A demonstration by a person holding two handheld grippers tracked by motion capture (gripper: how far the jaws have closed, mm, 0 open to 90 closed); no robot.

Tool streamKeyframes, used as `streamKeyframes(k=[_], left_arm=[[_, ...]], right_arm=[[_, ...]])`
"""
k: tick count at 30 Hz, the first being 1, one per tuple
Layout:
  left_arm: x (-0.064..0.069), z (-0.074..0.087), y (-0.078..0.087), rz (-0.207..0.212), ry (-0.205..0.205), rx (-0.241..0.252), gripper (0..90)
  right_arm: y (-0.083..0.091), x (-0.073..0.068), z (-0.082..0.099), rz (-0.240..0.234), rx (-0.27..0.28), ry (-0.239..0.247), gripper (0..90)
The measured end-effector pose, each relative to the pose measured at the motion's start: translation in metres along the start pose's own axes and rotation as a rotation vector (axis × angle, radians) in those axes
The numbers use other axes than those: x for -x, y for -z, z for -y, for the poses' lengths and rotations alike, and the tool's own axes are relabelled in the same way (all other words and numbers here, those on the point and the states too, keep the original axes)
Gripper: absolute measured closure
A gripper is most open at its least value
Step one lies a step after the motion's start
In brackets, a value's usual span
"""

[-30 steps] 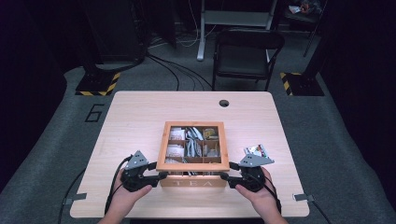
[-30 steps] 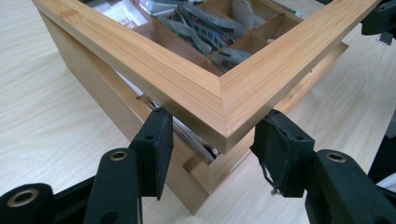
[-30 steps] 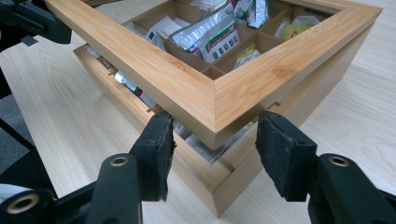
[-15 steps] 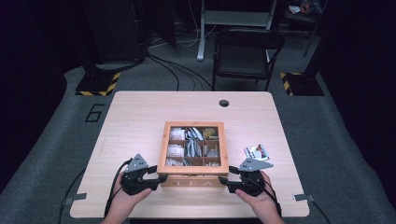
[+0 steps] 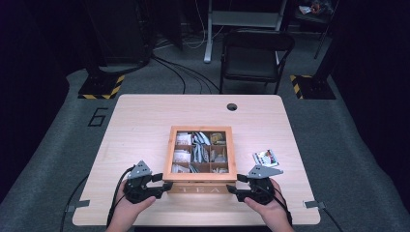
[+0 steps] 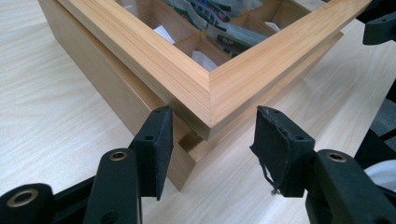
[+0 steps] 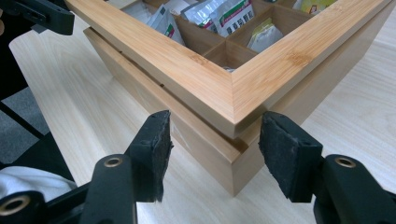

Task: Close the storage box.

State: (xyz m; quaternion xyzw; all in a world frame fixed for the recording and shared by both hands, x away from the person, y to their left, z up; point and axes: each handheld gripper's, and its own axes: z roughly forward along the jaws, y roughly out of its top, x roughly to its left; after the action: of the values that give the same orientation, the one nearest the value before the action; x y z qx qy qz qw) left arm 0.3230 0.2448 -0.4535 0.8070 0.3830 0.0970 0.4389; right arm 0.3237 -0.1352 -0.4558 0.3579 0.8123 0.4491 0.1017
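Note:
A wooden tea box (image 5: 199, 189) stands near the table's front edge; its window-framed lid (image 6: 140, 51) rests on it and overhangs the corners a little. Through the lid I see compartments with several tea packets (image 7: 231, 16). My left gripper (image 5: 162, 182) sits at the box's near left corner. In the left gripper view that corner lies between the jaws of the left gripper (image 6: 214, 113), which stands open, its pads apart from the wood. My right gripper (image 5: 233, 184) is at the near right corner; the right gripper (image 7: 217, 116) straddles that corner the same way, open.
One loose tea packet (image 5: 265, 157) lies on the table (image 5: 145, 125) right of the box, just beyond my right hand. A cable hole (image 5: 232, 107) is at the far edge. A black chair (image 5: 254, 53) stands behind the table.
My right gripper has slid a little toward the near edge, down to the box's corner. The left gripper and the box have stayed put.

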Motion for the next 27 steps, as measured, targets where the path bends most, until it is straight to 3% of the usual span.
streamKeyframes(k=[2,4,7,9,15,27], left_arm=[[0.001,0.001,0.001,0.008,0.001,-0.019,47.3],[0.002,0.002,0.0,-0.013,-0.006,-0.04,47.2],[0.003,0.002,0.007,-0.004,-0.002,-0.001,47.8],[0.003,-0.002,0.011,-0.027,-0.016,0.019,47.8],[-0.002,-0.006,0.011,-0.034,-0.006,0.032,46.8],[-0.029,-0.016,0.012,-0.095,0.027,0.044,44.5]], right_arm=[[0.002,-0.001,0.001,0.002,0.0,-0.004,43.3],[0.005,0.0,0.002,-0.004,0.015,-0.007,44.0],[0.007,0.0,0.001,-0.001,0.023,0.0,44.1],[0.007,0.0,0.001,0.001,0.022,-0.007,44.1],[0.011,0.003,-0.003,0.008,0.051,-0.009,43.8],[0.015,0.025,-0.007,0.075,0.064,-0.035,42.0]])
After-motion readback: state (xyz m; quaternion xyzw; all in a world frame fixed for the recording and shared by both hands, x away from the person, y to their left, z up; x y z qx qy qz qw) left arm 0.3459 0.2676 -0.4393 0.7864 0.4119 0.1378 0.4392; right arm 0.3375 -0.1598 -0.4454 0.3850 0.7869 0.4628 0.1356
